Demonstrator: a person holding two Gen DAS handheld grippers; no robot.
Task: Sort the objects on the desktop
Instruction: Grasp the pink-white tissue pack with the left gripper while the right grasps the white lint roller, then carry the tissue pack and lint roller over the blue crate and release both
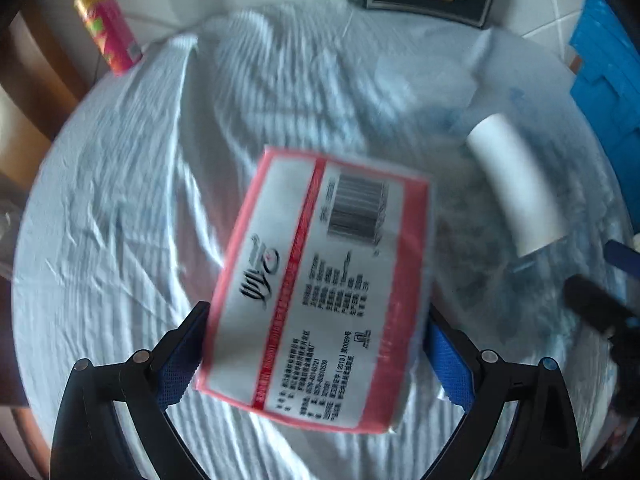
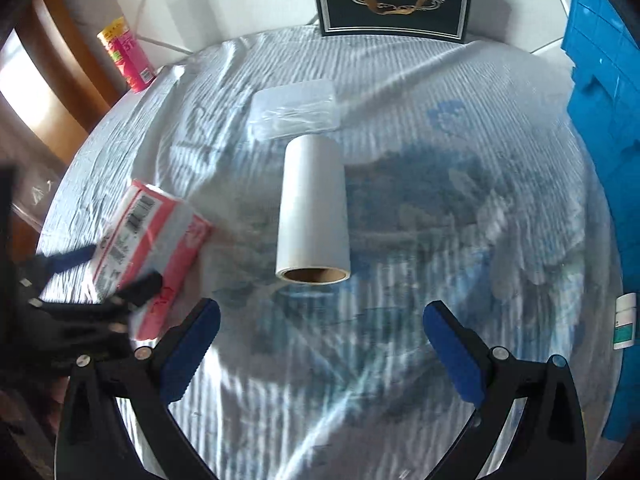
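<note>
While the left gripper (image 1: 316, 344) holds the red tissue pack (image 1: 320, 296) clamped between its fingers above the table (image 1: 100, 200), the white roll (image 2: 314, 208) lies at 12 o'clock from the right gripper (image 2: 320, 344), fingers apart, its long axis pointing toward them.

Tissue pack (image 1: 320, 292) print motion-blurred; blue crate (image 2: 600, 128) cut by right edge.

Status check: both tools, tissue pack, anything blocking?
Left tool shut on tissue pack. Right tool open, empty, facing white roll. Nothing blocking.
</note>
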